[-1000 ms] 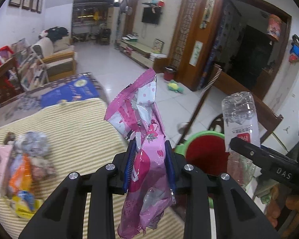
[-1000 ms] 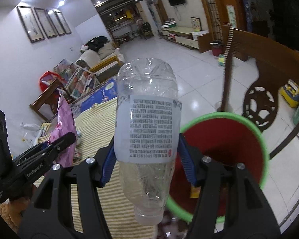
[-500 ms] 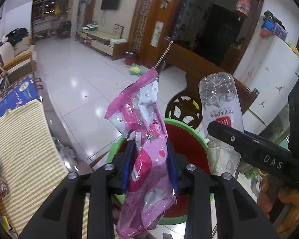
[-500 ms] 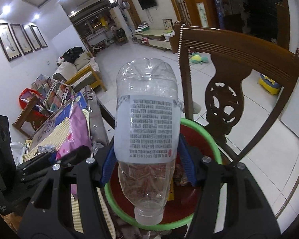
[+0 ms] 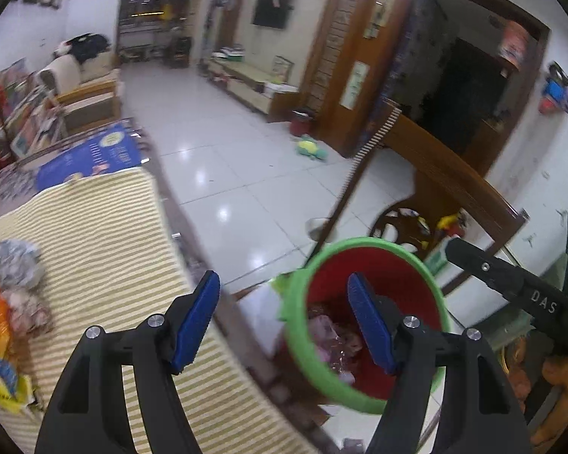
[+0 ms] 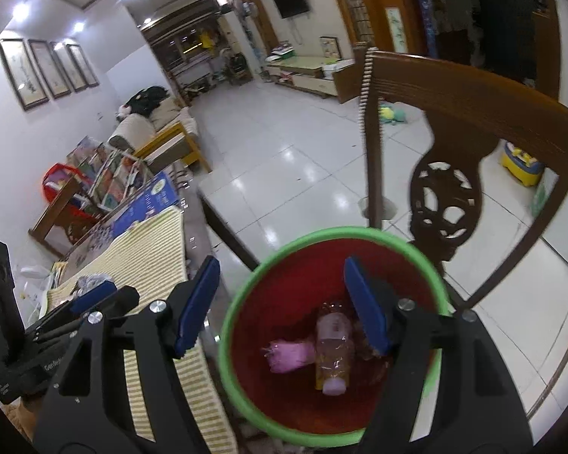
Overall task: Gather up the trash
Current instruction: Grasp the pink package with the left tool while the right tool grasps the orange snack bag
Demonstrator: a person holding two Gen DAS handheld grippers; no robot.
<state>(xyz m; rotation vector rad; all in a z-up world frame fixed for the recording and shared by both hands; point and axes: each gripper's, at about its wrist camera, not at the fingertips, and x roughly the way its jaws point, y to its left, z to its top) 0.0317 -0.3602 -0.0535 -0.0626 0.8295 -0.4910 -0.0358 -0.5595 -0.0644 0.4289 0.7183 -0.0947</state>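
Note:
A red bin with a green rim [image 6: 246, 302] stands on the floor by the table edge; it also shows in the left wrist view [image 5: 303, 344]. Inside lie a clear plastic bottle [image 6: 333, 352] and a pink wrapper [image 6: 286, 355]. My right gripper [image 6: 282, 304] is open and empty above the bin. My left gripper [image 5: 284, 316] is open and empty, over the table edge and the bin's left rim. More trash [image 5: 7, 302] lies on the striped table mat [image 5: 106, 234] at the left: crumpled wrappers and an orange packet.
A dark wooden chair [image 6: 447, 121] stands right behind the bin. The table edge [image 5: 193, 242] runs diagonally past the bin. A blue box [image 5: 91, 159] lies at the table's far end. Tiled floor [image 5: 246, 174] stretches beyond.
Both grippers have opened over the bin. The pink wrapper has dropped from the left gripper and the bottle from the right; both now lie in the bin.

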